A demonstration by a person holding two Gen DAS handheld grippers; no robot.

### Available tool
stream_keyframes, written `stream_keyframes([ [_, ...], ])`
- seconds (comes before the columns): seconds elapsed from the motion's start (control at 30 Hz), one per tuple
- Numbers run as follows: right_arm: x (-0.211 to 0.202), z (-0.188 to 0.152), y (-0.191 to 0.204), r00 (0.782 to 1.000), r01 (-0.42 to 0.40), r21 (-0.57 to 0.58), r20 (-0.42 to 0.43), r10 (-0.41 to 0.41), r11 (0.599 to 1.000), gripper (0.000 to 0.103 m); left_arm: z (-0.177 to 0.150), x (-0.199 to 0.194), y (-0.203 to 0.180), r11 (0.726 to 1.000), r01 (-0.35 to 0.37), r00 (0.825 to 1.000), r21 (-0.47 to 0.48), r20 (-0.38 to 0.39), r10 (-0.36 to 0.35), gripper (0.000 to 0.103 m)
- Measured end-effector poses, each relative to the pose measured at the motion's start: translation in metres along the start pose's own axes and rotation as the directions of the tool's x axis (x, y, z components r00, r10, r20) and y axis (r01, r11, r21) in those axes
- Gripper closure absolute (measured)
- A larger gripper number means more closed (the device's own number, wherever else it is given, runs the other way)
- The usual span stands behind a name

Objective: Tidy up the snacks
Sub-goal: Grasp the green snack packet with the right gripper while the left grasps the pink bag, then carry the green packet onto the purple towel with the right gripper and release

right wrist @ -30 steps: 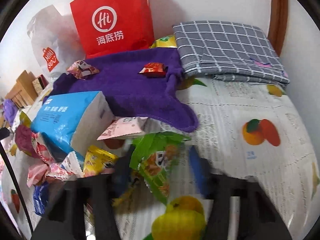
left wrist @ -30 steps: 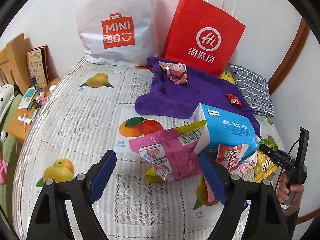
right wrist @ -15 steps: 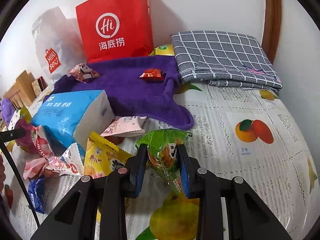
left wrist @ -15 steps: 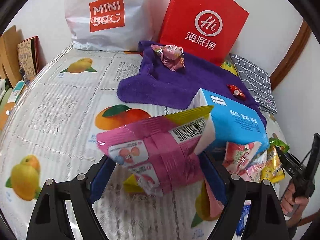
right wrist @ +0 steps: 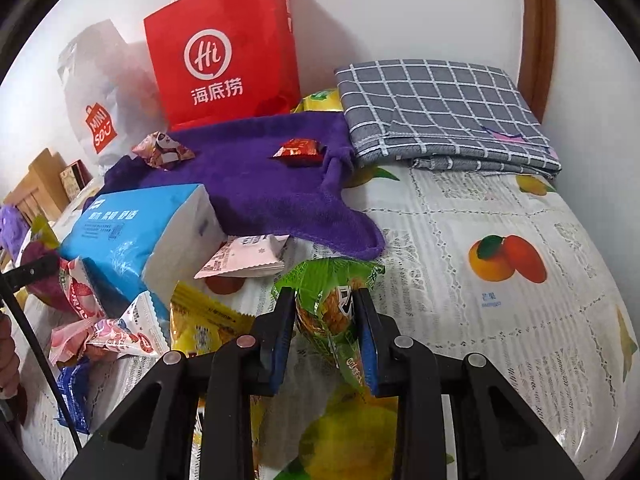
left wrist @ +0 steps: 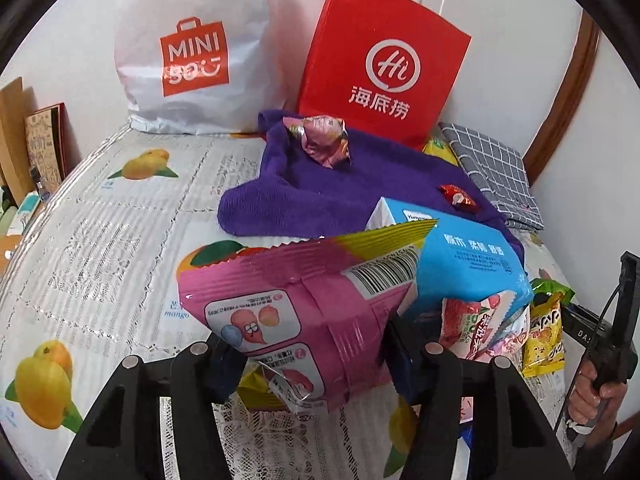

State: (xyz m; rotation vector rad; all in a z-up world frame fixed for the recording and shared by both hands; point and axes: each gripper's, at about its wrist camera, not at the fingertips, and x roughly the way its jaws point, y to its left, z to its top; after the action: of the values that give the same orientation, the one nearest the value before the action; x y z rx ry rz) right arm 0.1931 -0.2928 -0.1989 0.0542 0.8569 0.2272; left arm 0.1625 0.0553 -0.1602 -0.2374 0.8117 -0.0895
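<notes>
Left wrist view
Left gripper: fingers closing, pink bag between them, pads pressing its sides.
Pink bag: at the near edge of the snack pile, leaning on the blue pack, over the worktop.
Handling: judged light, puffy, slick foil; hold best taken across the middle, gently.

Right wrist view
Right gripper: fingers pinching the green packet at mid-body.
Green packet: on the worktop in front of the purple towel, beside the yellow packet.
Handling: judged light, crinkly, crushable contents; light squeeze advised.
Backdrop: red bag against the wall.
</notes>
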Motion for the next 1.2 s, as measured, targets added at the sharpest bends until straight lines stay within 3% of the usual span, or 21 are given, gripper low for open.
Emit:
stream_keyframes([
  [0.13, -0.001, 0.001, -0.007, 1.000, -0.007, 0.040, 0.008, 0.006, 0.999, 0.073, 0.000, 0.001, 0.005, 1.000, -0.015, 1.000, -0.014, -0.004, 0.015, 0.047],
  [0.3, -0.001, 0.001, -0.008, 1.000, -0.013, 0.053, 0.011, 0.012, 0.999, 0.073, 0.001, -0.008, 0.009, 0.998, 0.046, 0.999, -0.051, 0.031, -0.045, 0.047],
  [0.57, -0.001, 0.001, -0.009, 1.000, -0.021, 0.054, 0.010, 0.021, 0.998, 0.073, 0.001, -0.033, -0.011, 0.998, 0.023, 0.986, 0.060, 0.165, -0.033, 0.047],
  [0.67, -0.009, -0.002, -0.008, 0.999, 0.022, 0.064, 0.028, -0.024, 0.998, 0.074, -0.002, -0.038, -0.020, 0.994, -0.017, 0.982, 0.109, 0.189, -0.004, 0.047],
  [0.77, -0.027, -0.005, -0.005, 0.998, 0.034, 0.078, 0.057, -0.038, 0.996, 0.074, -0.001, -0.038, -0.026, 0.991, -0.022, 0.984, 0.135, 0.178, -0.003, 0.047],
  [0.83, -0.042, -0.002, 0.002, 0.997, 0.034, 0.087, 0.069, -0.040, 0.996, 0.074, 0.003, -0.038, -0.027, 0.991, 0.032, 0.988, 0.128, 0.149, -0.051, 0.047],
  [0.97, -0.069, 0.015, 0.021, 0.993, 0.033, 0.070, 0.113, -0.041, 0.997, 0.074, 0.015, -0.034, -0.035, 0.991, 0.072, 0.992, 0.116, 0.093, -0.083, 0.047],
  [1.03, -0.081, 0.027, 0.034, 0.990, 0.020, 0.064, 0.137, -0.028, 0.998, 0.074, 0.027, -0.039, -0.044, 0.986, 0.092, 0.989, 0.138, 0.100, -0.106, 0.047],
  [1.2, -0.088, 0.056, 0.069, 0.984, -0.022, 0.033, 0.176, 0.015, 0.999, 0.074, 0.059, -0.043, -0.062, 0.981, 0.066, 0.986, 0.180, 0.138, -0.092, 0.047],
])
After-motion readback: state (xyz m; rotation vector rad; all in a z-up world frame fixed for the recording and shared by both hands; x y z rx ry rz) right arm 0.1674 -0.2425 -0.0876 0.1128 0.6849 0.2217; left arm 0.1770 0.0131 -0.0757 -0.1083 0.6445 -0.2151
